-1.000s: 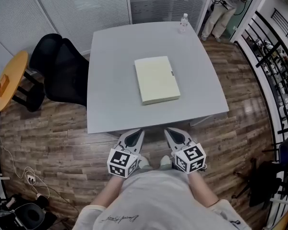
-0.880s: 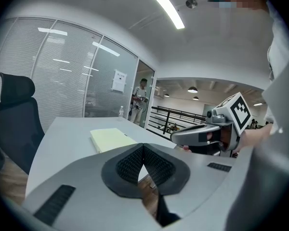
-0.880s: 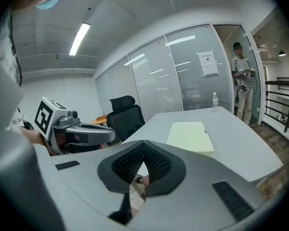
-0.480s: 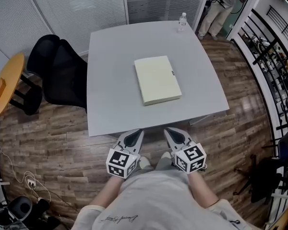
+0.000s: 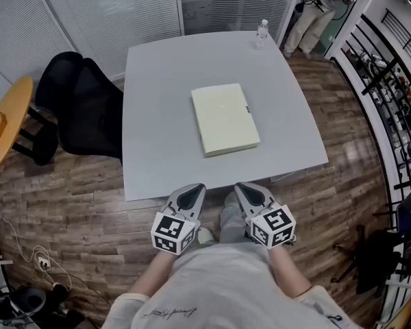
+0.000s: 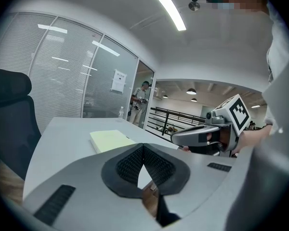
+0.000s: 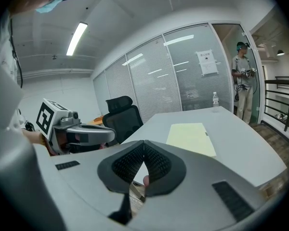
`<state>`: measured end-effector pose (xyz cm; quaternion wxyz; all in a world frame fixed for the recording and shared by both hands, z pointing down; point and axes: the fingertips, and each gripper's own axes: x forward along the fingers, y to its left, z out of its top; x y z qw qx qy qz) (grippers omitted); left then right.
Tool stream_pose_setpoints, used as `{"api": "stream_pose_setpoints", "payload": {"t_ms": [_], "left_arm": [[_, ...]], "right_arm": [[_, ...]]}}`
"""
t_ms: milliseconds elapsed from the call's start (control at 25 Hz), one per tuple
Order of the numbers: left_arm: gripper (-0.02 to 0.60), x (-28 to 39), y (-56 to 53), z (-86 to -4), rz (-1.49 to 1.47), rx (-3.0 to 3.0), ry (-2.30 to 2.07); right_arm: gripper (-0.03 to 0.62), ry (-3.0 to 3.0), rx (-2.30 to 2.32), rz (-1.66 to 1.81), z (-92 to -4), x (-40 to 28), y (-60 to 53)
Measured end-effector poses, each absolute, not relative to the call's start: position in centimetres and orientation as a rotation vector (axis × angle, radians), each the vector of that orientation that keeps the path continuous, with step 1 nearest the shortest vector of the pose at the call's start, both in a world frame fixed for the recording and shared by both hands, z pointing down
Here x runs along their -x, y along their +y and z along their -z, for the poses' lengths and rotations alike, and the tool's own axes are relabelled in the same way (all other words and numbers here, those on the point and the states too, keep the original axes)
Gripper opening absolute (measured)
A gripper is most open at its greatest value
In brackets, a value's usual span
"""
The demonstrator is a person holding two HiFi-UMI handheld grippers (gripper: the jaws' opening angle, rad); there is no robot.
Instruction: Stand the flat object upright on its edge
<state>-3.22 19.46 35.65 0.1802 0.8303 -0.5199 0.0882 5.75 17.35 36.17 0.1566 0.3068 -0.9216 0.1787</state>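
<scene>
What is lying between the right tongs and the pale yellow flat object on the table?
Only a bare stretch of the grey table: in the head view nothing stands between the shut right tongs and the flat object.

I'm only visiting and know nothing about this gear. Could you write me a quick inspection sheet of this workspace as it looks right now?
Surface: grey table, mostly bare.
Job's things: pale yellow pad lying flat near the table's middle, not yet stood on edge.
Clutter: clear bottle upright at the far edge.
Grippers: left hand-held gripper and right hand-held gripper both shut and empty, held short of the table's near edge.
Cables: corded power strip on the wood floor, left side.
Surroundings: black office chair, round orange side table, standing person, black railing.
</scene>
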Motion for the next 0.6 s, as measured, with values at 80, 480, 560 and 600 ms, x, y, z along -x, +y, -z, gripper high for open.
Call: {"api": "stream_pose_setpoints", "payload": {"t_ms": [80,480,560,600], "left_arm": [[0.012,3.4,18.6,-35.8,-0.245,-2.337,-1.479],[0.012,3.9,12.4,-36.1,-0.244,-2.294,-1.521],[0.012,3.9,10.9,-36.0,-0.246,-2.293,-1.528],[0.012,3.8,10.1,-35.9,-0.247,-2.292,-1.532]], "right_arm": [[0.025,-2.64,-0.872,-0.509,-36.3,-5.7,16.4],[0.025,-2.658,-0.819,-0.504,-36.1,-5.1,9.5],[0.025,-2.661,-0.807,-0.506,-36.2,-5.1,8.0],[0.025,-2.663,-0.802,-0.507,-36.1,-5.1,7.1]]}}
